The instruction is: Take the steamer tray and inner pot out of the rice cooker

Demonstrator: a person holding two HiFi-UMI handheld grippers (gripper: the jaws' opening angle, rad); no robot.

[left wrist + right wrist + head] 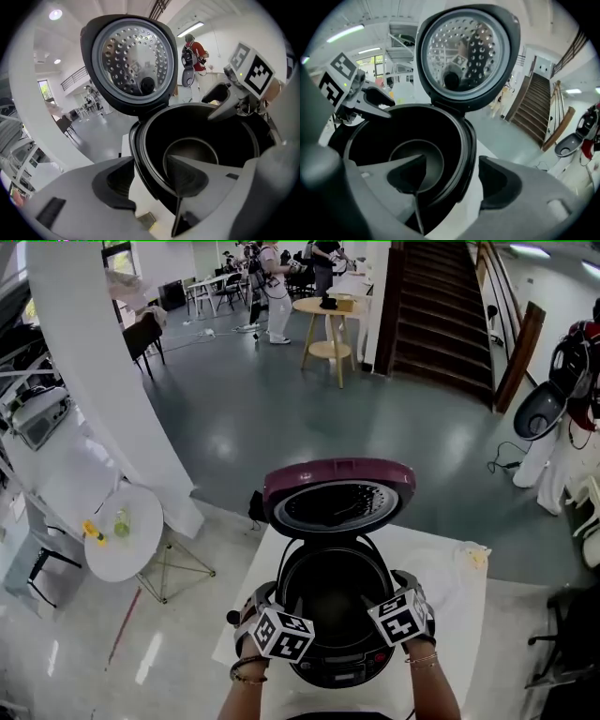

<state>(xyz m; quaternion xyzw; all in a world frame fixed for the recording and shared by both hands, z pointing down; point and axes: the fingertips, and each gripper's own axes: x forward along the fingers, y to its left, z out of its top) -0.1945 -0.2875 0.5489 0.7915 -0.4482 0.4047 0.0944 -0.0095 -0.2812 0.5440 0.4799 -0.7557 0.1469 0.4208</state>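
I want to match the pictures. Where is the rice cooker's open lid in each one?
Head view: lid in the centre, purple rim.
Left gripper view: lid upper left.
Right gripper view: lid top centre.
Shared landmark: the cooker's dark opening, just below it everywhere.

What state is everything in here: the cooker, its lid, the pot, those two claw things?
Rice cooker lid: swung open, standing upright.
Inner pot: seated in the cooker, looks empty.
Left gripper: jaws apart, straddling the cooker's rim, not gripping.
Right gripper: jaws apart, straddling the opposite rim, not gripping.
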